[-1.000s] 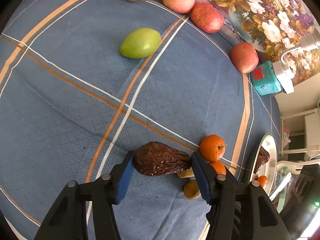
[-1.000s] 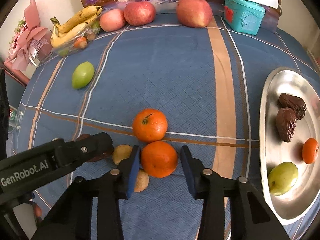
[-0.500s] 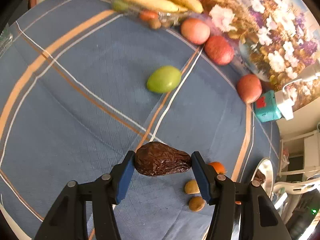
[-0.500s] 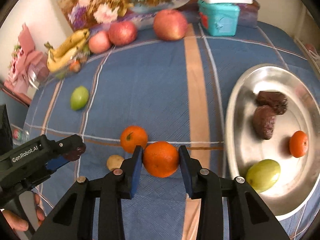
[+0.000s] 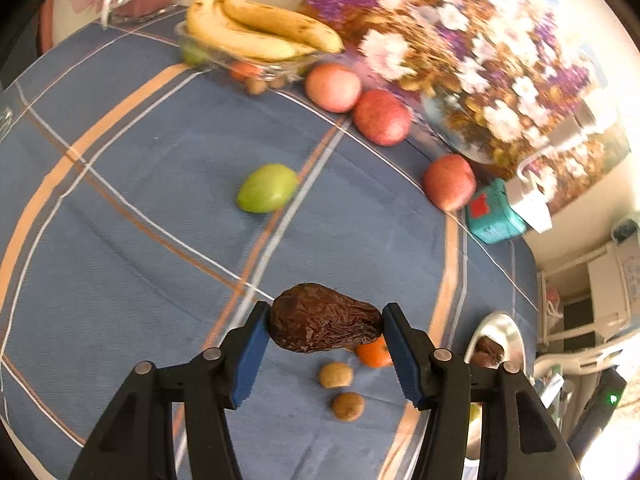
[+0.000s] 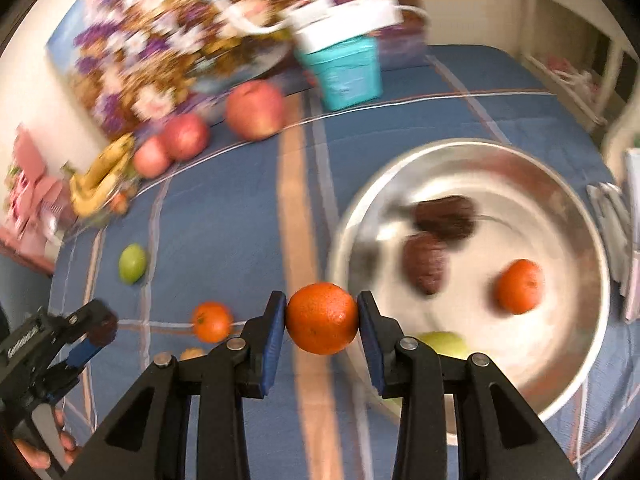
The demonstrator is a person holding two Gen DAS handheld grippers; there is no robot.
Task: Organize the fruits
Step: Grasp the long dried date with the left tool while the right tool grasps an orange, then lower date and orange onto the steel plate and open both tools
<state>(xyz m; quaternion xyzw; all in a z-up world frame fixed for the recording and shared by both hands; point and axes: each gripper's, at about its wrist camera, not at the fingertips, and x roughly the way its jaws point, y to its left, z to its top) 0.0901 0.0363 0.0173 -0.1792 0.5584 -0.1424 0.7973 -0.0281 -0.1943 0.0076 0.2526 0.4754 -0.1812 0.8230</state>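
Observation:
My left gripper [image 5: 324,330] is shut on a wrinkled brown date [image 5: 324,322] and holds it above the blue cloth. My right gripper [image 6: 322,320] is shut on an orange [image 6: 322,319], held in the air next to the left rim of the silver plate [image 6: 560,184]. The plate holds two dates [image 6: 426,262], an orange [image 6: 519,286] and a green fruit [image 6: 442,342]. Another orange [image 6: 211,321] and a green fruit [image 6: 132,263] lie on the cloth. The left gripper also shows in the right wrist view [image 6: 90,334].
Two small brown fruits [image 5: 336,375] lie on the cloth below the date. Three red apples [image 5: 382,117] line the back edge. A glass dish of bananas [image 5: 256,34] stands at the back left, a teal box [image 5: 496,216] at the back right, against a flower picture.
Both grippers have lifted with their fruit. The right one has moved right with the orange, up to the plate's rim. The left one has risen and tilted toward the back of the table.

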